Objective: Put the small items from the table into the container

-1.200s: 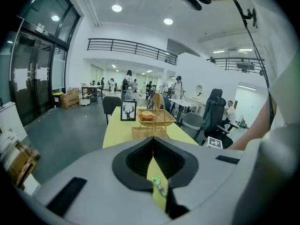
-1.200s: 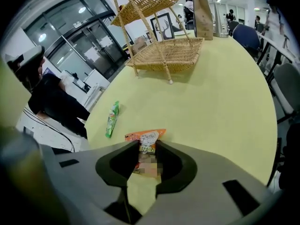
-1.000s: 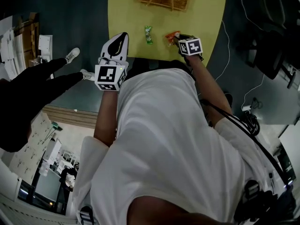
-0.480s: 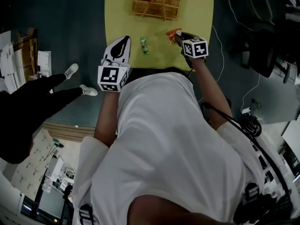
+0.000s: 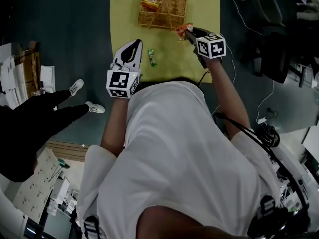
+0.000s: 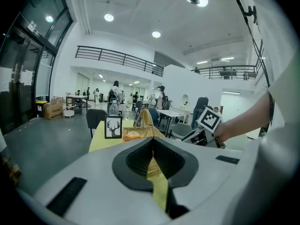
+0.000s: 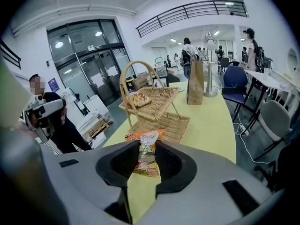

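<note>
A two-tier wicker basket (image 5: pixel 172 9) stands at the far end of the yellow table (image 5: pixel 124 14), with one orange packet (image 5: pixel 151 3) lying in it. My right gripper (image 5: pixel 188 33) is shut on another orange snack packet (image 5: pixel 183 30), held in the air just in front of the basket's right side. In the right gripper view that packet (image 7: pixel 146 151) hangs between the jaws, with the basket (image 7: pixel 159 111) just beyond. My left gripper (image 5: pixel 133 46) is shut and empty near the table's front edge. A green wrapped candy (image 5: pixel 151 58) lies just right of it.
A brown paper bag (image 7: pixel 195 82) and a bottle stand behind the basket. A framed deer picture (image 6: pixel 113 127) is at the table's far end. A person in dark clothes (image 5: pixel 35 128) stands to the left of the table. Chairs and cables lie to the right.
My right gripper has risen and moved forward to the basket, carrying the orange packet. My left gripper has drifted a little forward over the table, still shut.
</note>
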Action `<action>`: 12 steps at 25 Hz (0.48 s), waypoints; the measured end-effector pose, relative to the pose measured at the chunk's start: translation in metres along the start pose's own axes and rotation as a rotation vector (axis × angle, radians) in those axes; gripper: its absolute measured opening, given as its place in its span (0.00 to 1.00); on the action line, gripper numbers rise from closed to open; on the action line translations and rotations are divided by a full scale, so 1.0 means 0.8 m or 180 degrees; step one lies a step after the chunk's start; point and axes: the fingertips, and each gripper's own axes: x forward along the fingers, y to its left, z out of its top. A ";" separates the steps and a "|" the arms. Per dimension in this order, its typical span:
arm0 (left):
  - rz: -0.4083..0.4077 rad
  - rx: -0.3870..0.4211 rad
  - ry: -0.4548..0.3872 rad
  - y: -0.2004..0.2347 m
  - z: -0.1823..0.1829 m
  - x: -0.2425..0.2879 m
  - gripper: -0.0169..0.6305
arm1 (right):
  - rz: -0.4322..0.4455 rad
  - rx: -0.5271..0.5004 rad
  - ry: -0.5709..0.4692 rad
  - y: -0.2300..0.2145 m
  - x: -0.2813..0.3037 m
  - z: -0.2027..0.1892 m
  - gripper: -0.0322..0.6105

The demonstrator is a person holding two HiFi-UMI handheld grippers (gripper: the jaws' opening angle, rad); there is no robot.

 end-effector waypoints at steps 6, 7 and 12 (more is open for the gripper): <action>-0.0016 0.0018 -0.0026 0.000 0.006 0.008 0.04 | -0.0020 -0.0078 -0.0209 -0.011 -0.008 0.058 0.23; -0.0017 0.0019 -0.0027 0.002 0.006 0.009 0.04 | -0.0025 -0.0088 -0.0238 -0.012 -0.007 0.067 0.23; -0.0015 0.0030 -0.0034 0.009 0.011 0.009 0.04 | -0.0049 -0.0147 -0.0355 -0.015 0.003 0.113 0.23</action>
